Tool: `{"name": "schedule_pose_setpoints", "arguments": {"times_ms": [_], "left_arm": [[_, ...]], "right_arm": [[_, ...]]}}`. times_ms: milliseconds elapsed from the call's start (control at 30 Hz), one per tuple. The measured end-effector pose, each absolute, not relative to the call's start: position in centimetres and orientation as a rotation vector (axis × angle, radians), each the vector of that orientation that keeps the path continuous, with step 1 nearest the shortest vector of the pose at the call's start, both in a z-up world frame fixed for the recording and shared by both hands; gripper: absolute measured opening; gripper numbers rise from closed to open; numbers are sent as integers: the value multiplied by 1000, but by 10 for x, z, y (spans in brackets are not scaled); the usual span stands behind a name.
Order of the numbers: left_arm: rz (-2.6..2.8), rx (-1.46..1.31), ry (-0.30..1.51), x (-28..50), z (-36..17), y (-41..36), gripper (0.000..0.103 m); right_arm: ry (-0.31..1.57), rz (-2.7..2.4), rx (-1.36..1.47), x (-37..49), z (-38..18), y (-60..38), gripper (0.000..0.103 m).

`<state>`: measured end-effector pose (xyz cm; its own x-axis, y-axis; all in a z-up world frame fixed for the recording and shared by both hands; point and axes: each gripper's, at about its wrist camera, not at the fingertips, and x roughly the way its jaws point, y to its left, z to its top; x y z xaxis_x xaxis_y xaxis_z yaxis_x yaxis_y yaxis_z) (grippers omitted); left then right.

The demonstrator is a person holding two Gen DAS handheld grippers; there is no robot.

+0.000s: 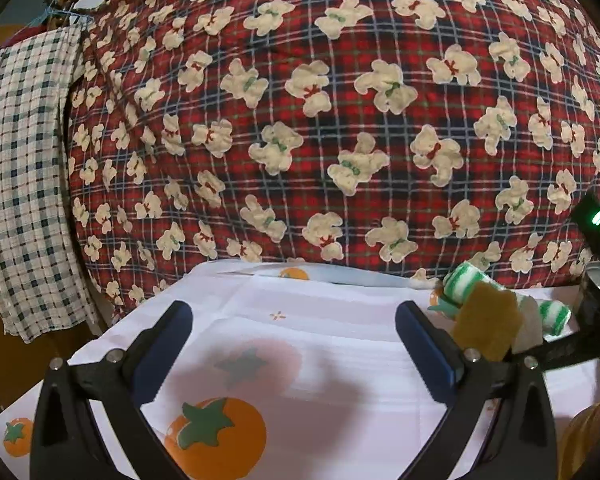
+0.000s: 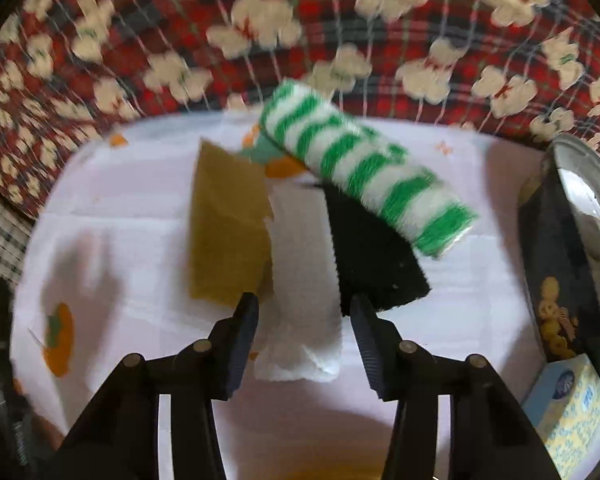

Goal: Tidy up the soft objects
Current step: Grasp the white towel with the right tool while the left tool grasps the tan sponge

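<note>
Four soft pieces lie on a smooth white cloth [image 2: 140, 220] with orange prints: a fuzzy green-striped roll [image 2: 364, 164] overlapping a coarse black pad [image 2: 376, 264], beside a flat mustard rectangle [image 2: 228, 232] and white strip [image 2: 300, 320]. Right gripper [image 2: 304, 344] straddles the strip, half-open, no contact visible; left gripper [image 1: 294, 344] gapes wide, empty
</note>
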<state>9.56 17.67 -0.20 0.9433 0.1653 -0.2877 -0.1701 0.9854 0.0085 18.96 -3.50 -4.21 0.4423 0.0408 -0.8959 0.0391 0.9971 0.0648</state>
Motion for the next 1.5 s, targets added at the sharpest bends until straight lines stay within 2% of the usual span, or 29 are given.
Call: {"name": "schedule_pose_setpoints", "arguments": {"times_ms": [67,100,133,200,433,633,767,1067,1100,1133,1167,1200,1267,1367,1500], "left_arm": [[168,-28,297,96,-2,179,103],[167,-32,298,95,-2,180,103],[165,-33,299,96,-2,181,103],[169,-28,297,95,-2,182,103],[49,-76,317,97,-4,184,103],[-108,-137,355,97,-7,172,103],[-200,-203,429,112,-8,150,103],[-313,-37,511,151,-6,50,100],[-294,-23,523,156,-7,45,99],[-272,-12,540,164,-9,40,92],[-261,-17,581,175,-12,38,80],[-256,-41,621,184,-16,41,75],[-243,-114,719,203,-27,51,46],[-282,-271,722,206,-34,76,39],[-275,-388,681,198,-38,102,36]], "right_arm": [[1176,-2,67,199,-53,-32,48],[1165,-13,70,199,-51,-34,25],[1153,-9,66,199,-48,-35,18],[1112,33,66,193,-37,-36,16],[716,158,228,112,15,-53,16],[508,251,319,72,14,-45,16],[343,166,267,47,24,-48,16],[246,48,263,44,38,-78,16],[248,50,275,45,38,-81,16],[250,53,286,44,39,-84,16],[252,55,302,45,39,-87,16],[253,53,311,46,39,-88,16],[256,43,346,46,37,-97,16],[264,31,381,47,35,-106,16],[272,22,400,50,32,-110,16]]}}
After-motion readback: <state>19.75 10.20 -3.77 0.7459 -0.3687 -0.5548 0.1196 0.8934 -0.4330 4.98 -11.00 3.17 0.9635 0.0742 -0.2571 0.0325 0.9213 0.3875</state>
